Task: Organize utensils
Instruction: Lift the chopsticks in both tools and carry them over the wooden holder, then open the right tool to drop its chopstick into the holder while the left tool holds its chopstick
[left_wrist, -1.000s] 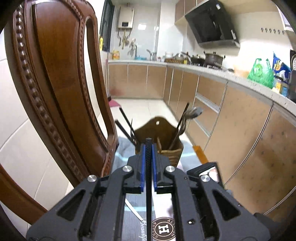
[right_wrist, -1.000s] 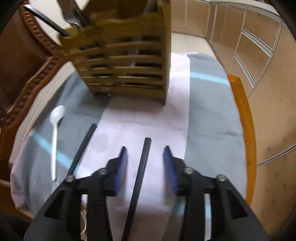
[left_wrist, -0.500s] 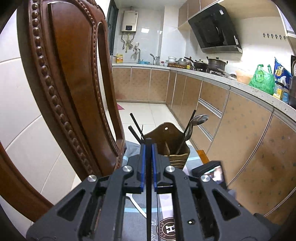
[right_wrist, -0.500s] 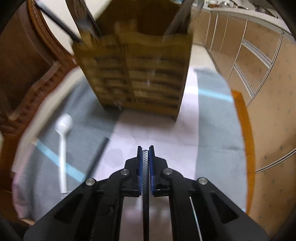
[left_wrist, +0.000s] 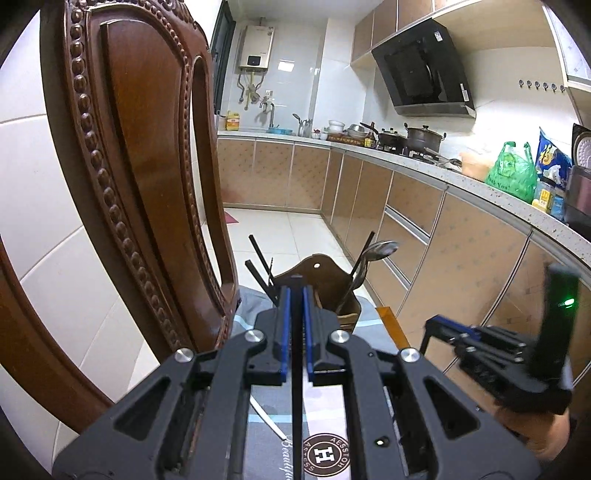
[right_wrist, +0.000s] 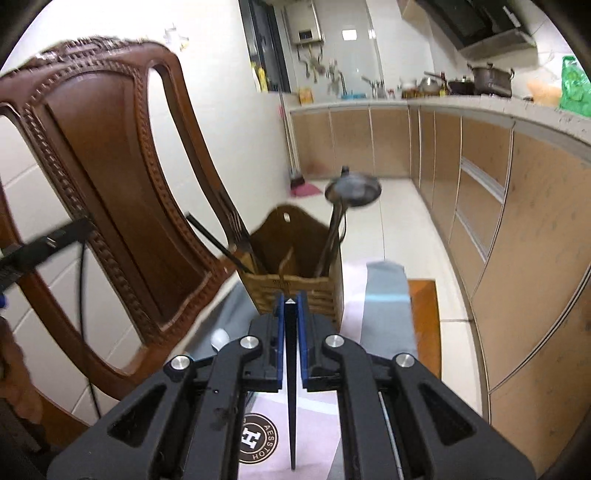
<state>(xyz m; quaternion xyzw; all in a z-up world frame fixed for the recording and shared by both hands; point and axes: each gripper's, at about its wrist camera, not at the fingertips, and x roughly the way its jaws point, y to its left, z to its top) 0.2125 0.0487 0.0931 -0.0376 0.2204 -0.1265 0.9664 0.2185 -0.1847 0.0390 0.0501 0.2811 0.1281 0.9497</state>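
The left tool (left_wrist: 295, 295) is clamped on a thin, square-edged black chopstick (left_wrist: 296, 369) that runs back between its ribbed blue pads (left_wrist: 283, 328). The right tool (right_wrist: 290, 301) likewise pinches a second black chopstick (right_wrist: 291, 387), which tapers to a point toward the camera. Ahead of both stands a wooden utensil holder (right_wrist: 295, 291) with slatted walls, an arched back and a hanging hole; it rests on a grey and pink cloth (right_wrist: 386, 314) spread over the chair seat. In it stand dark chopsticks (left_wrist: 258, 266), a fork (right_wrist: 236, 225) and shiny metal spoons (right_wrist: 352, 190). A white plastic spoon (right_wrist: 219, 338) lies on the cloth. A carved, beaded, glossy wooden chair back (left_wrist: 147, 166) rises on the left.
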